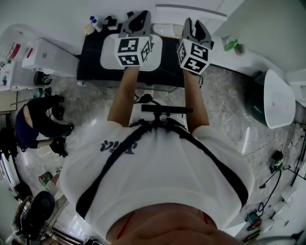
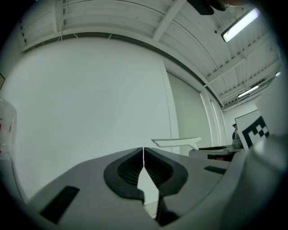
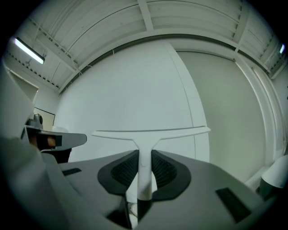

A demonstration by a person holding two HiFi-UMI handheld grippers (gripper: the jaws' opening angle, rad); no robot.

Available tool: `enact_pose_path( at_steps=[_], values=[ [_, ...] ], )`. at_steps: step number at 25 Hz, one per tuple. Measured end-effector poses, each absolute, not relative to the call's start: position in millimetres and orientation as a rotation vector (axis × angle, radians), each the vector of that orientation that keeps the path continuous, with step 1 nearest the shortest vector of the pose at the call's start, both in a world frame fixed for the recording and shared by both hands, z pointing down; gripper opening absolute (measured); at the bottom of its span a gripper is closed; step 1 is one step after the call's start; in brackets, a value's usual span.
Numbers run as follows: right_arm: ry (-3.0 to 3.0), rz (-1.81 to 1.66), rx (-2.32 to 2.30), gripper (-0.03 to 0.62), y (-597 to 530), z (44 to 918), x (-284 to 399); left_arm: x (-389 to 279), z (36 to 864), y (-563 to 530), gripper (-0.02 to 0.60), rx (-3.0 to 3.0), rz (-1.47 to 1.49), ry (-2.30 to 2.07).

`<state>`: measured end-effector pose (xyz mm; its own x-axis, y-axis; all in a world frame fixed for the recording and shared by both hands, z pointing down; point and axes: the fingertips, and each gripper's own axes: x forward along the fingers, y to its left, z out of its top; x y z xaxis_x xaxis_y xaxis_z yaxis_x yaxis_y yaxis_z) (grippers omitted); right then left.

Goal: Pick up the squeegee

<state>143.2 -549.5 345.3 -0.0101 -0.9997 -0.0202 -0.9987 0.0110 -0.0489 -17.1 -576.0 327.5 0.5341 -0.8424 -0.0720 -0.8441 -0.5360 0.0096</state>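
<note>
Head view, looking steeply down: a person in a white shirt crossed by black harness straps holds out two grey plastic grippers, side by side and level. The left gripper [image 1: 137, 18] and the right gripper [image 1: 194, 25] each carry one marker cube printed with black-and-white squares. Beyond the right gripper's tips runs one thin white bar, the blade of the squeegee [image 1: 191, 9]. Below the grippers is a black counter [image 1: 91, 57] bearing a white rounded mat [image 1: 107, 57]. A second person [image 1: 40, 124] in dark clothes crouches on the marbled floor at far left.

Left gripper view: the two dark ribbed pads [image 2: 128, 170] are pressed together, with only a hairline seam between them and nothing in it. The squeegee's blade shows just to the right, against a plain white wall. This view alone shows ceiling beams and strip lights.

Right gripper view: the jaws pinch the squeegee's smooth white stem. The tool is T-shaped, its single straight blade lying level above the tips. Only here is the grip plain; the head view hides it.
</note>
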Motion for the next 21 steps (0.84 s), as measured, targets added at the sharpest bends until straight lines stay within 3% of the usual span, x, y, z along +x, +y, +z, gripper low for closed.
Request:
enact_pose_path(
  at_steps=[21],
  values=[
    [2.203,-0.064,-2.208,0.091,-598.5,361.8,124.2,-42.9,368.7,-622.6,0.014,-2.781,0.026,1.583]
  ],
)
